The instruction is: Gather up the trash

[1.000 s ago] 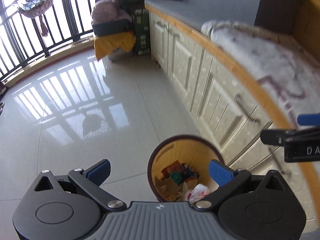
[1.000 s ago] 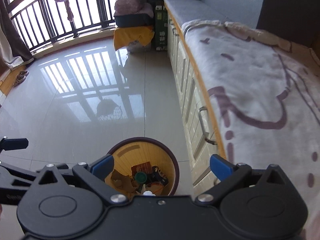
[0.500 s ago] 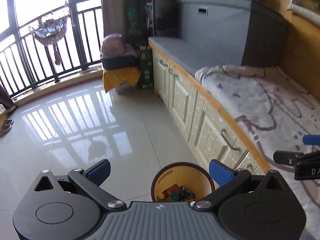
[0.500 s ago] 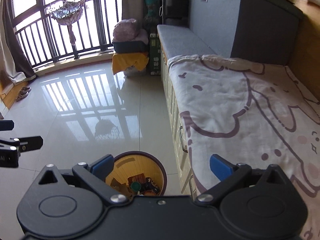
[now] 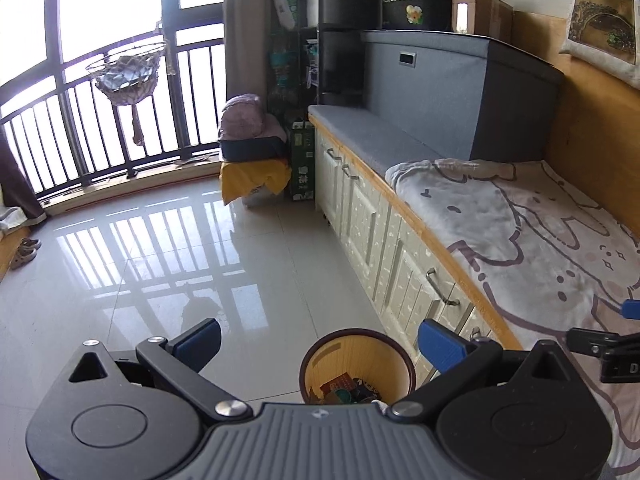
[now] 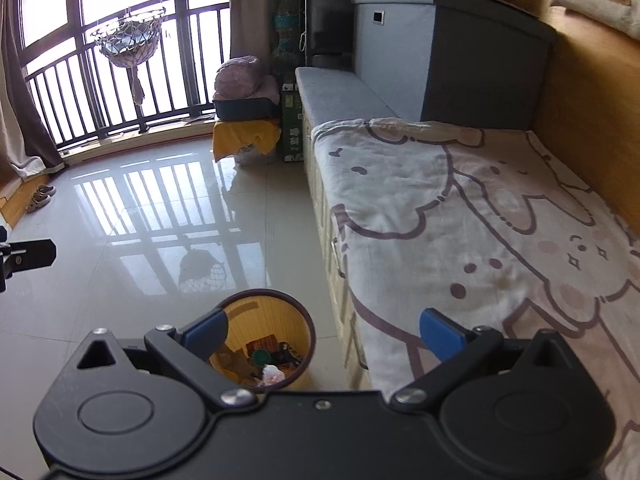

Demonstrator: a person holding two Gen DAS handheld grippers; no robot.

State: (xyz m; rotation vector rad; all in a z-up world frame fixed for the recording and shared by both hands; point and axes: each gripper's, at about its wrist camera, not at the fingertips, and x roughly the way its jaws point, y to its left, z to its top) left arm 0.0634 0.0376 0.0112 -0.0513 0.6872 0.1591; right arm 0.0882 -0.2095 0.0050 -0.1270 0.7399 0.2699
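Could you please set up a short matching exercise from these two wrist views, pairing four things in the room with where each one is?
Things:
1. trash bin
2. cartoon blanket
3. pair of shoes
4. woven basket

Places:
A. hanging in front of the window railing
B. on the floor beside the white cabinet drawers
C. on the floor near the curtain
D. spread over the bench top

Pairs: 1-B, 2-D, 3-C, 4-A
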